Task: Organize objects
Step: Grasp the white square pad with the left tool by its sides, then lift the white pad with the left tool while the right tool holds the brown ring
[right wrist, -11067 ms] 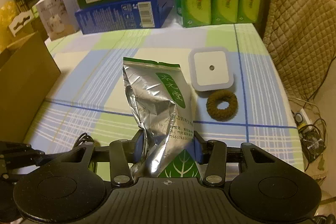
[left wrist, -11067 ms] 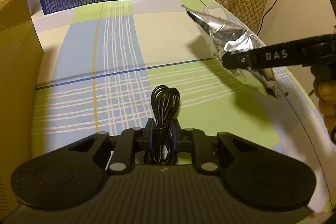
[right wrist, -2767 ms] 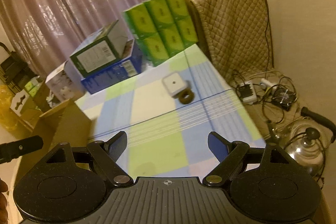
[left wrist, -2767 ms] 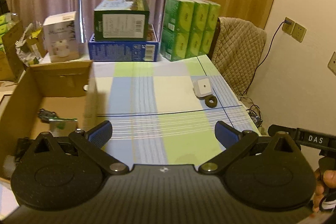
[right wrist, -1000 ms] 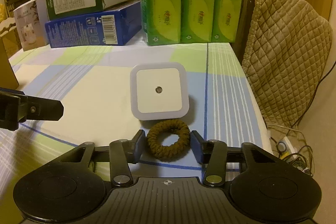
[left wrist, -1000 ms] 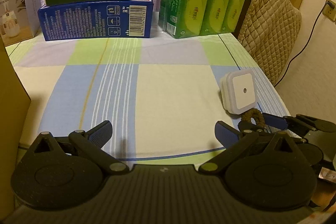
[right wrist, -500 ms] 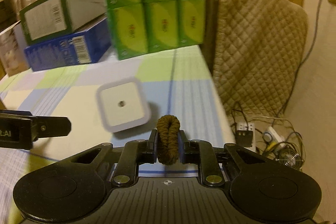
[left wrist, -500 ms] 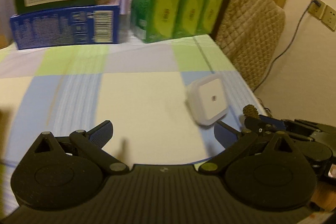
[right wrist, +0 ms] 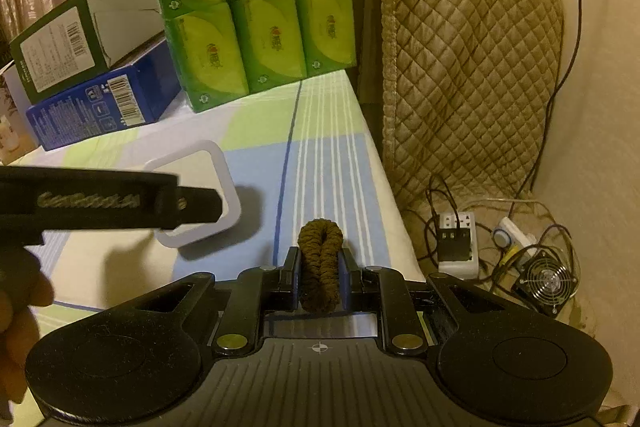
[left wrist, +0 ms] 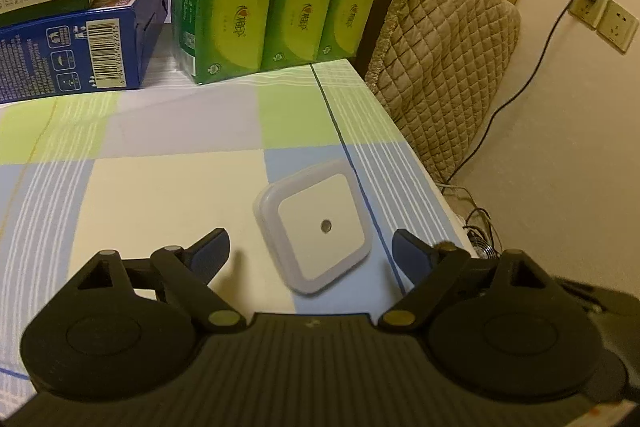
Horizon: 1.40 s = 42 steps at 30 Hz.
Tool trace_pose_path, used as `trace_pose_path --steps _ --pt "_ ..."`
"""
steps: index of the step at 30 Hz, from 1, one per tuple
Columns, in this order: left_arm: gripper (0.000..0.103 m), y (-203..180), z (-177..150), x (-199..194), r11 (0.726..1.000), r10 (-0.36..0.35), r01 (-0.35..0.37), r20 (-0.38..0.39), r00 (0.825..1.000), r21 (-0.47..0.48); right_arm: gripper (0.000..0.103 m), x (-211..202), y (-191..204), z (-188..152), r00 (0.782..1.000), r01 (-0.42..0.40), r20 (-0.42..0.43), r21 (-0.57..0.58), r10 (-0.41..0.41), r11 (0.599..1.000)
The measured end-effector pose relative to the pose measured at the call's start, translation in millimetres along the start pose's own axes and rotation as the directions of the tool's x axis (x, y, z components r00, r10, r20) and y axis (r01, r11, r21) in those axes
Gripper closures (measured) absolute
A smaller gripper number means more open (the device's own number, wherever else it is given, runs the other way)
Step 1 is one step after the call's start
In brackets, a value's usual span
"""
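Lifted off the table [right wrist: 328, 163], the brown hair tie [right wrist: 320, 267] sits clenched in the right tongs [right wrist: 319, 281], while the spread left tongs [left wrist: 310, 253] straddle the white night light [left wrist: 316, 227], probably next.

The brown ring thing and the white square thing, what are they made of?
The brown ring, squeezed in the right gripper, looks like fuzzy, knitted fabric, probably a stretchy hair tie. The white square looks like smooth, matte plastic with rounded corners.

Blue box [left wrist: 76, 55]: barcode digits (partly legible) 427615.
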<state>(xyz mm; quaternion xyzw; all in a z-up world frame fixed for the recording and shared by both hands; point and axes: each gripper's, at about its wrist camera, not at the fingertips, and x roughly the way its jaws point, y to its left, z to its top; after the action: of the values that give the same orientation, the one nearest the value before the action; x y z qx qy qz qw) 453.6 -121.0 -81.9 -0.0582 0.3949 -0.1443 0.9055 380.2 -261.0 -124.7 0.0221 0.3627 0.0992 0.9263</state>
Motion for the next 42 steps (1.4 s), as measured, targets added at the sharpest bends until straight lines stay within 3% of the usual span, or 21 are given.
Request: trace_pose_path --steps 5,9,12,16,20,32,42 --pt "0.018 -4.6 7.9 12.8 0.999 0.038 -0.037 0.004 0.999 -0.027 0.088 1.3 -6.4 -0.7 1.0 0.008 -0.004 0.017 -0.008 1.0" --pt "0.038 -5.5 11.9 16.2 0.999 0.036 -0.036 -0.008 0.999 -0.039 0.088 3.8 -8.0 -2.8 1.0 0.008 -0.011 0.016 -0.008 1.0" --pt "0.041 -7.1 8.2 4.8 0.999 0.051 -0.051 -0.016 0.999 -0.012 0.088 3.8 -5.6 -3.0 1.0 -0.005 -0.013 0.012 0.005 1.0" --pt "0.077 -2.2 -3.6 -22.5 0.999 0.037 -0.037 -0.031 0.999 0.02 0.088 3.2 3.7 -4.0 0.999 -0.036 -0.018 -0.013 0.036 0.999" --pt "0.078 3.6 -20.2 -42.9 0.997 0.044 -0.041 -0.043 0.998 0.063 0.088 1.3 14.9 -4.3 0.998 -0.056 -0.018 -0.033 0.056 0.998" --pt "0.079 39.6 -58.0 -90.4 1.0 0.015 -0.014 -0.072 0.997 0.016 0.088 -4.1 28.8 -1.5 0.991 -0.129 -0.024 -0.019 0.128 0.992" --pt "0.08 46.7 -96.6 -140.9 0.999 0.038 -0.037 -0.067 0.997 0.017 0.088 -30.5 62.9 -7.6 0.981 -0.186 -0.069 -0.055 0.182 0.981"
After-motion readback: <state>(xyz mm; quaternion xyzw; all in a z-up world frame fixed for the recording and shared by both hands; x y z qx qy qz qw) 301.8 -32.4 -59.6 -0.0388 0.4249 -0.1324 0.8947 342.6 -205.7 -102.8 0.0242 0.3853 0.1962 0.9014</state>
